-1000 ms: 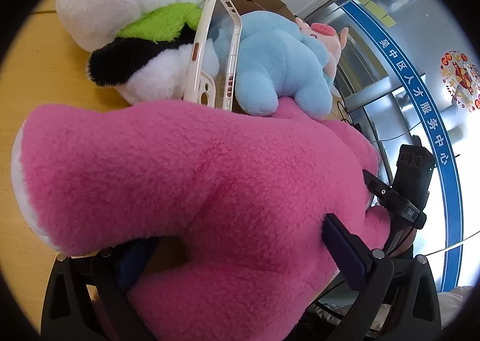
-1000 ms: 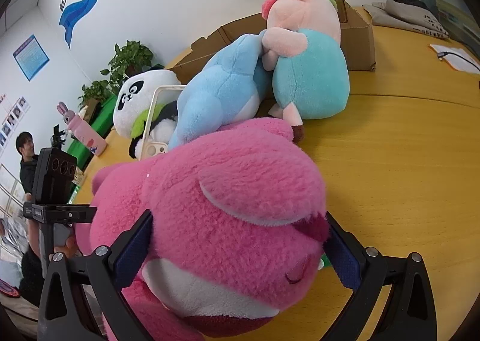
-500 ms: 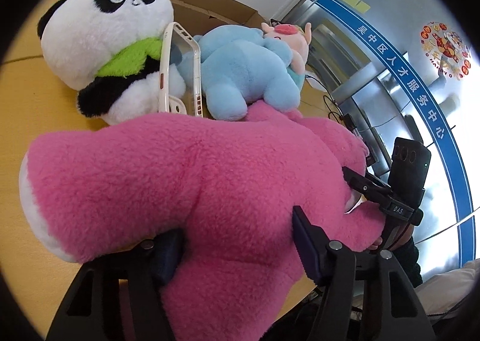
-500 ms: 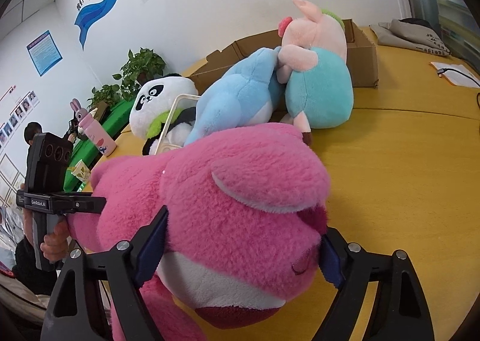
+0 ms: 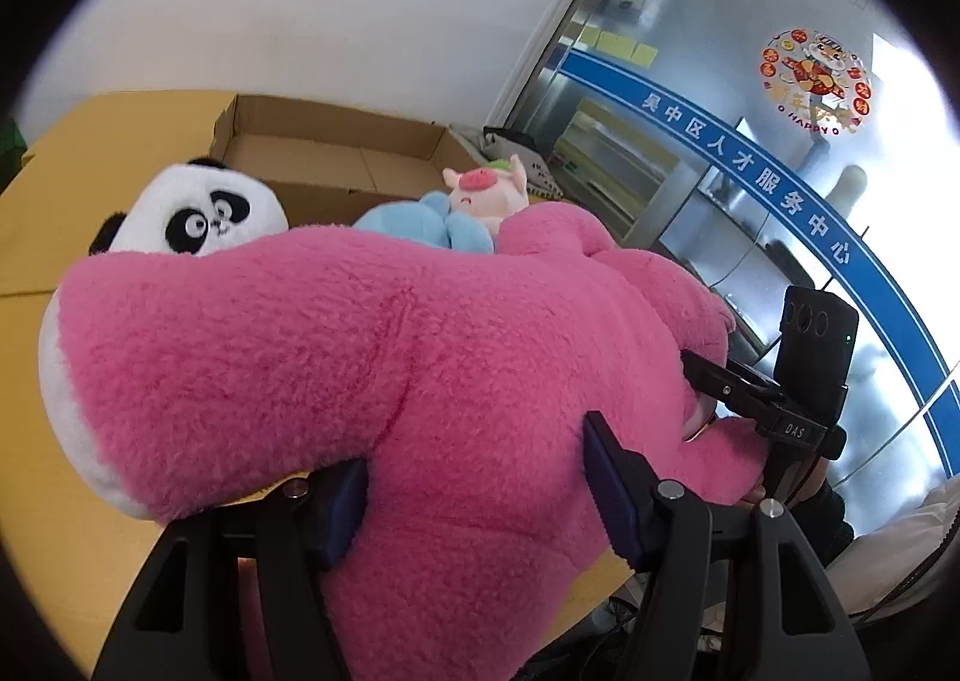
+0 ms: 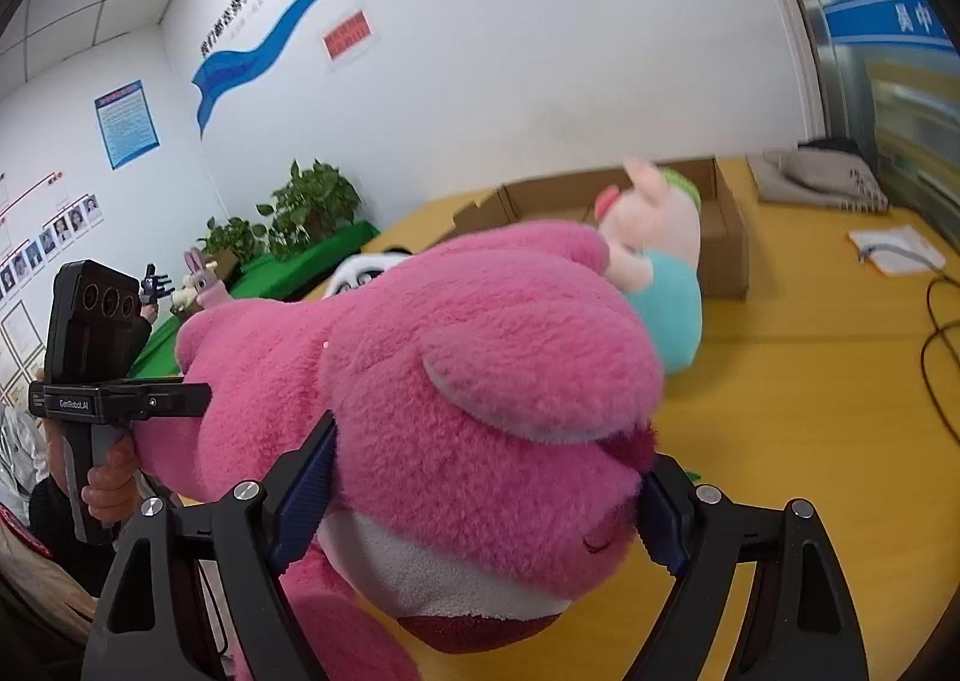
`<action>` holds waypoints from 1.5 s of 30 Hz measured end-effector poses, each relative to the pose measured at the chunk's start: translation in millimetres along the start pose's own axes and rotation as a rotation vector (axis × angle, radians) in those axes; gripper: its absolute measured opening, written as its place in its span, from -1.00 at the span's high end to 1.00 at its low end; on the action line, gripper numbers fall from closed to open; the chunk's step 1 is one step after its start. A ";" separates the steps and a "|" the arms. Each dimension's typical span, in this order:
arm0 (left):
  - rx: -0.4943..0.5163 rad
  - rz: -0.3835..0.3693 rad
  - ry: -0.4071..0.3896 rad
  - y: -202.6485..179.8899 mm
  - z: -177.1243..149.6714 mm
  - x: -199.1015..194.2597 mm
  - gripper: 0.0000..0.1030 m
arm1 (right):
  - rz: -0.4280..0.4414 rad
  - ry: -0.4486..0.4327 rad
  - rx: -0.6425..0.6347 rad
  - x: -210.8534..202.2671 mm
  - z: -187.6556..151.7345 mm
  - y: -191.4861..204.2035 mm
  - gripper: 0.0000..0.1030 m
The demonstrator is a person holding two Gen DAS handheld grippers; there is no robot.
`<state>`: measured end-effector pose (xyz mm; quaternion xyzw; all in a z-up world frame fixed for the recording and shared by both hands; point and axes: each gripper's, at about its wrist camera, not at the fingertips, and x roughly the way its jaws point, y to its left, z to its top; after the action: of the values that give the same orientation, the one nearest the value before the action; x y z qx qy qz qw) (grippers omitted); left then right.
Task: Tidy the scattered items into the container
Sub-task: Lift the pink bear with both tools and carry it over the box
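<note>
Both grippers clamp the big pink plush bear [image 5: 372,357]: the left gripper [image 5: 474,495] has its jaws pinching the bear's body, and the right gripper [image 6: 480,495] has its jaws pinching the head. The bear hangs above the yellow table [image 6: 810,381]. The cardboard box [image 5: 336,153] stands toward the table's far edge, behind the panda [image 5: 204,213], blue plush [image 5: 420,222] and pig [image 5: 486,192].

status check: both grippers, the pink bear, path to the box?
Left gripper and right gripper shut on pink bear. Panda, blue plush, pig between it and cardboard box.
</note>
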<state>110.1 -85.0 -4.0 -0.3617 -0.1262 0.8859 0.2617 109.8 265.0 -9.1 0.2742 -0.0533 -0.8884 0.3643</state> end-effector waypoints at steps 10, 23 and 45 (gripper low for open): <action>0.115 0.000 -0.103 -13.1 66.3 -8.2 -0.25 | -0.038 -0.143 -0.068 -11.4 65.2 8.2 -0.73; 0.265 0.027 -0.180 -26.6 185.6 14.4 -0.25 | -0.073 -0.277 -0.081 10.6 178.5 -25.2 -0.73; -0.049 0.040 0.202 139.3 269.6 241.2 -0.24 | -0.160 -0.008 0.059 242.6 235.3 -191.0 -0.73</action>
<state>-277.4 -76.1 -9.6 -0.4578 -0.1135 0.8466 0.2464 -273.7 215.3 24.6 0.2846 -0.0589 -0.9138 0.2838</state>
